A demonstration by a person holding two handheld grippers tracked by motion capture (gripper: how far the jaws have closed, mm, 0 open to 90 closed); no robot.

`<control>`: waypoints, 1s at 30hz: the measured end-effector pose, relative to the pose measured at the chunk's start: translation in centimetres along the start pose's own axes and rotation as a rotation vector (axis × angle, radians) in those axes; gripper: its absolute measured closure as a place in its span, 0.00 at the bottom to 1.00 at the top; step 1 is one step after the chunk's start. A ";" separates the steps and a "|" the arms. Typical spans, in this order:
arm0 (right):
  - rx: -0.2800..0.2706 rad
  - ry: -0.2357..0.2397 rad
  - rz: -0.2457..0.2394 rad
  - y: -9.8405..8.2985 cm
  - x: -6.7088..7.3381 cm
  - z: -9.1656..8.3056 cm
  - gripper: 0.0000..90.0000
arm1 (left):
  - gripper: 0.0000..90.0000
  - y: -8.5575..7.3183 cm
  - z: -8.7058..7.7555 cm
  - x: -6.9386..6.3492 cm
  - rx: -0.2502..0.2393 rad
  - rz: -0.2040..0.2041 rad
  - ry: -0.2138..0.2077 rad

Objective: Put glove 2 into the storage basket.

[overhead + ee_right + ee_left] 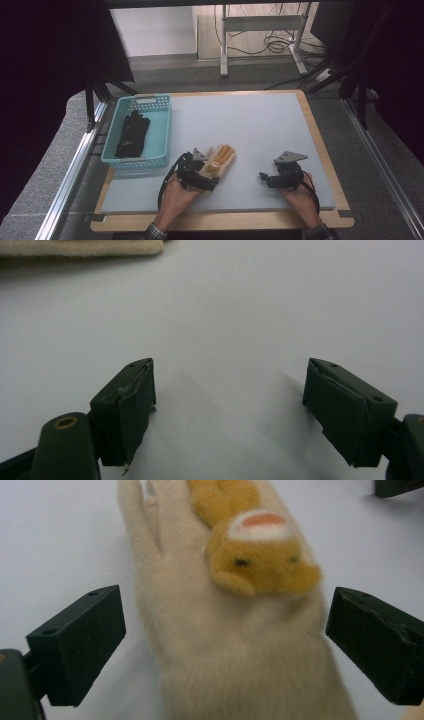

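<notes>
Two grippers are held low over the pale grey table top (260, 125), one in each hand. The left gripper (200, 175) is set over the wrist end of a cream glove (220, 161), which lies flat near the front of the table, just right of a light blue basket (162, 131). In the left gripper view its jaws are spread wide, one on each side of the cream glove (220, 630), and neither jaw is seen to touch the fabric. A small orange plush animal figure (257, 555) is seen on the back of the glove, and orange fingers show in the high view. The right gripper (272, 177) is held apart to the right over bare table; in the right gripper view its jaws are also wide apart, with nothing between them, and an edge of the cream glove (80, 247) shows at the top left. A black glove (131, 132) lies inside the basket
</notes>
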State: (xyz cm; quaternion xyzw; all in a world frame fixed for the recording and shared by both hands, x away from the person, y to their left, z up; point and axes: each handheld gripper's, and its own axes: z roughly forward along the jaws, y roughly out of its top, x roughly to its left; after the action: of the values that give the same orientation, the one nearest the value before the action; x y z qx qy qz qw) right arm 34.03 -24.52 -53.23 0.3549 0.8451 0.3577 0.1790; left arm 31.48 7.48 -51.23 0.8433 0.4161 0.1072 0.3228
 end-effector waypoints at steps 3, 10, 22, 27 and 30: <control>0.000 0.000 0.000 0.0 0.0 0.0 0.23 | 0.04 0.2 1.1 -0.4 0.025 0.004 0.028; 0.000 0.000 0.000 0.0 0.0 0.0 0.23 | 0.12 0.5 2.5 -1.0 0.080 0.024 0.064; 0.000 -0.001 -0.001 0.0 0.0 0.0 0.23 | 0.63 0.9 1.8 -0.8 0.089 0.031 0.013; 0.000 -0.001 0.000 0.0 0.0 0.0 0.23 | 0.73 0.9 1.3 -0.2 0.070 0.017 -0.027; 0.000 -0.001 0.000 0.0 0.0 0.0 0.23 | 0.78 1.0 0.9 0.3 0.051 0.011 -0.034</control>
State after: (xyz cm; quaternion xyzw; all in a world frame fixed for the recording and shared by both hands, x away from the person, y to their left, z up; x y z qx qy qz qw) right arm 34.02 -24.51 -53.24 0.3549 0.8450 0.3575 0.1794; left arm 32.69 6.91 -51.30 0.8552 0.4086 0.0837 0.3076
